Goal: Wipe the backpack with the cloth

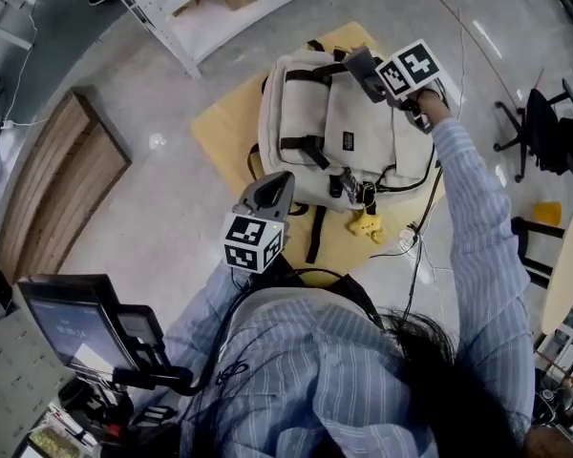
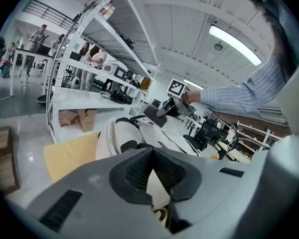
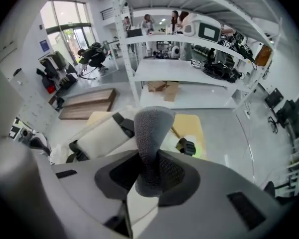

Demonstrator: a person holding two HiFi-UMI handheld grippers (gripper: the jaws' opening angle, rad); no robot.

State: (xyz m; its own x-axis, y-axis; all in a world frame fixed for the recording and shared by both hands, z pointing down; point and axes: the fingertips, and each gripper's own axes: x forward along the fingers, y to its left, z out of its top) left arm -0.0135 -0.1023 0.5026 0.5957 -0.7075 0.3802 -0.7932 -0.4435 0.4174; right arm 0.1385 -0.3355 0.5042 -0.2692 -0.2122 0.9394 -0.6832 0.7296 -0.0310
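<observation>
A cream backpack (image 1: 349, 127) with black straps lies flat on a yellow board (image 1: 227, 122) on the floor. Over the backpack's far top corner, my right gripper (image 1: 374, 84) is shut on a grey cloth (image 1: 359, 63). The right gripper view shows the cloth (image 3: 152, 128) sticking up out of the jaws above the backpack (image 3: 102, 136). My left gripper (image 1: 272, 189) hovers at the backpack's near left edge, jaws closed together with nothing in them. In the left gripper view the left gripper (image 2: 152, 152) points along the backpack (image 2: 132, 133) toward the cloth (image 2: 154, 115).
A small yellow charm (image 1: 366, 225) and cables lie by the backpack's near end. White shelving (image 1: 205, 12) stands beyond the board, wooden platforms (image 1: 62, 175) to the left, an office chair (image 1: 544, 132) to the right. A screen on a stand (image 1: 76, 327) is at lower left.
</observation>
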